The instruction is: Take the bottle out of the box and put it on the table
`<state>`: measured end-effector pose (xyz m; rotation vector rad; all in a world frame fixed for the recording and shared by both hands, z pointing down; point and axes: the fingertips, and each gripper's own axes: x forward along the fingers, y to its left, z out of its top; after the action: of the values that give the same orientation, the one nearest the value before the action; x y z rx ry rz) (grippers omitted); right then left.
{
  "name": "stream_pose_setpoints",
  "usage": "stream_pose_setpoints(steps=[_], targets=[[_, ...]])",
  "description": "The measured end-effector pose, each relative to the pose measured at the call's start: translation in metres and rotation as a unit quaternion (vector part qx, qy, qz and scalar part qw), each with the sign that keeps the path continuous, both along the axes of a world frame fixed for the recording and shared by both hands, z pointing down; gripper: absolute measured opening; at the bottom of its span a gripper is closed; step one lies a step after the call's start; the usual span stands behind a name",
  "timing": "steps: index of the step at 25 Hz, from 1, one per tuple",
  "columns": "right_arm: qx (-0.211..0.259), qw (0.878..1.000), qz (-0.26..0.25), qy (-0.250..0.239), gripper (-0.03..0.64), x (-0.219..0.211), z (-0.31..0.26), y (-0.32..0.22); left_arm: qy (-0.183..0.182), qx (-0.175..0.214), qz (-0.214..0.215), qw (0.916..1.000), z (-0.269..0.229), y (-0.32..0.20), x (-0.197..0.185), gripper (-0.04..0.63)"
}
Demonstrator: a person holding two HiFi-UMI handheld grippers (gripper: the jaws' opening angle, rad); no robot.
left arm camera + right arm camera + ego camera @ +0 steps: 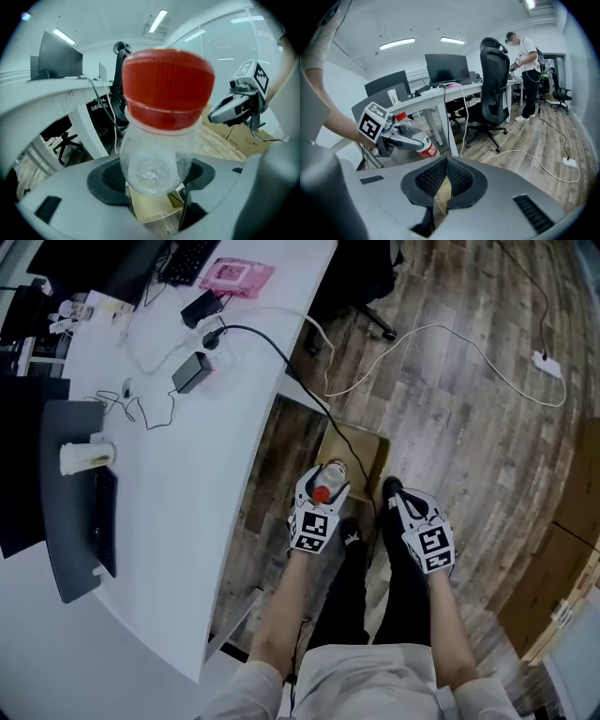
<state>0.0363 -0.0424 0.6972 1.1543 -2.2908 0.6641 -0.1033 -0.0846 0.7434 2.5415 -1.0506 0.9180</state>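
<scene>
The left claw (154,183) is clamped on the neck end of a clear plastic bottle (157,150), just below its red cap (166,89). The bottle hangs in the air, tilted, above the open cardboard box (367,448) on the wooden floor (450,409). The right claw (444,180) is closed and empty beside it. The white table (216,456) stands to the left.

In the head view the bottle (322,493) is largely covered by the left tongs (324,474), little beyond its red cap being shown. The box (364,448) is overlapped at its 7 o'clock corner, and the surface (216,474) is cut off at 9 o'clock.
</scene>
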Motion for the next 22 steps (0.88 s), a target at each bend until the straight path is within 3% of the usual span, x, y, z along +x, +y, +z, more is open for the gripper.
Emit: stream_pose_setpoints(steps=[8,12,18,22], targets=[[0.025,0.999,0.017,-0.02,0.039,-0.021,-0.11,0.012,0.028,0.028,-0.02,0.999,-0.144,0.01,-0.014,0.322],[0.037,0.997,0.028,-0.056,0.04,-0.036,-0.158,0.023,0.037,0.051,-0.014,0.9979,-0.209,0.02,-0.023,0.322],[0.051,0.996,0.0,-0.07,0.039,-0.073,-0.199,0.031,0.044,0.064,-0.029,0.9965,-0.26,0.037,-0.052,0.322],[0.061,0.993,-0.022,-0.095,0.038,-0.107,-0.226,0.037,0.038,0.053,-0.038,0.9971,-0.283,0.056,-0.082,0.322]])
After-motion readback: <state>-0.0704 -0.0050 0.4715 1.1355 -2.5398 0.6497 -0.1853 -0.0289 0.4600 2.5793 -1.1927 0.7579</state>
